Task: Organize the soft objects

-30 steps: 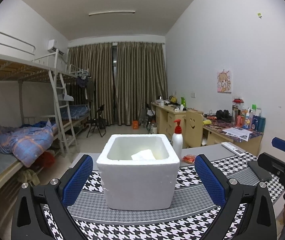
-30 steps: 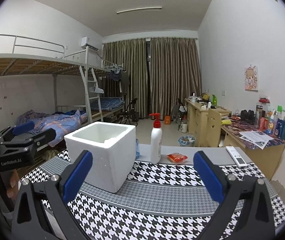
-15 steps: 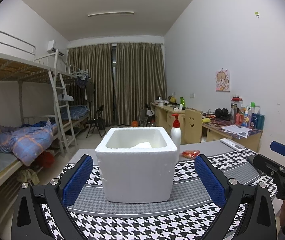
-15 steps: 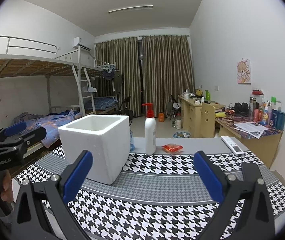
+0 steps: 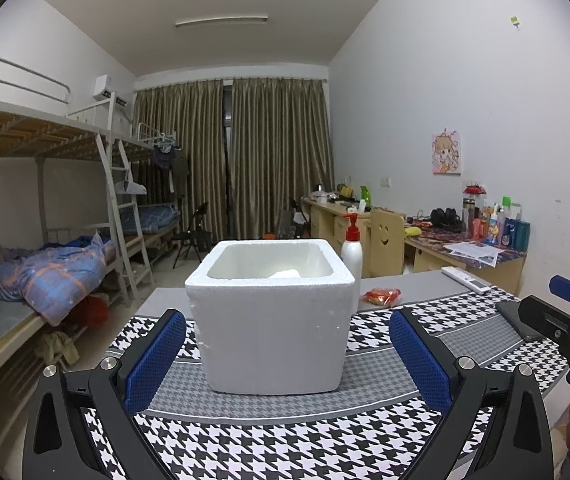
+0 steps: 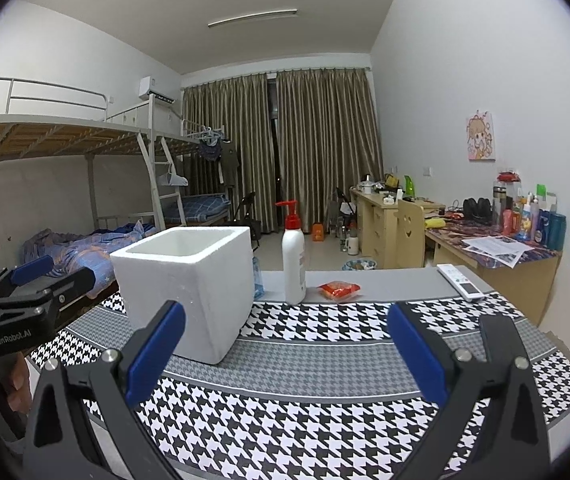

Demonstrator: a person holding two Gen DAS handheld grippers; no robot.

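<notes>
A white foam box [image 5: 271, 312] stands on the houndstooth table mat [image 5: 285, 444]. A white soft item [image 5: 285, 273] lies inside it, only partly seen over the rim. My left gripper [image 5: 287, 356] is open and empty, just in front of the box. The box also shows at the left in the right wrist view [image 6: 189, 284]. My right gripper [image 6: 285, 352] is open and empty, held over the mat to the right of the box. A small red-orange packet [image 6: 339, 290] lies on the grey table behind the mat; it also shows in the left wrist view [image 5: 381, 295].
A white pump bottle with a red top [image 6: 293, 264] stands behind the box. A white remote [image 6: 459, 282] lies at the table's far right. A dark flat object [image 5: 519, 316] lies on the mat near the right gripper. Bunk beds stand left, desks right.
Both grippers have dropped lower and tilted up, so the box now hides most of its inside. Both stay open and empty.
</notes>
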